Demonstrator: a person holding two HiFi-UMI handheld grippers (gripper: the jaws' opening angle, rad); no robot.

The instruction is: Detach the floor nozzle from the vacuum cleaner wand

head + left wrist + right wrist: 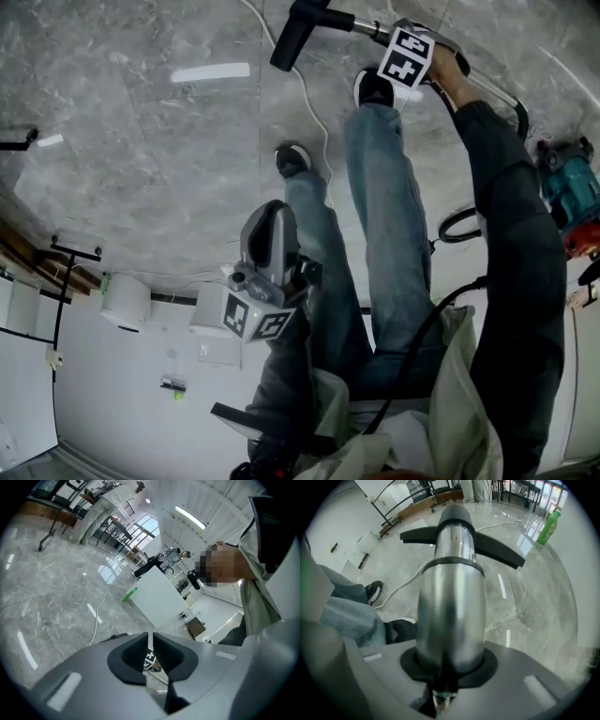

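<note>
The right gripper (450,670) pinches the wand (451,588), with the nozzle (499,551) straight ahead along it; the left gripper (151,654), pressed together and empty, is farther off.

right hand-held gripper (450,667): clamped on wand (450,602) | floor nozzle (499,551) attached (far end)

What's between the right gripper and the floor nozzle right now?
Only the wand, clamped in the right gripper and running straight up to the floor nozzle. The right gripper view shows it.
</note>
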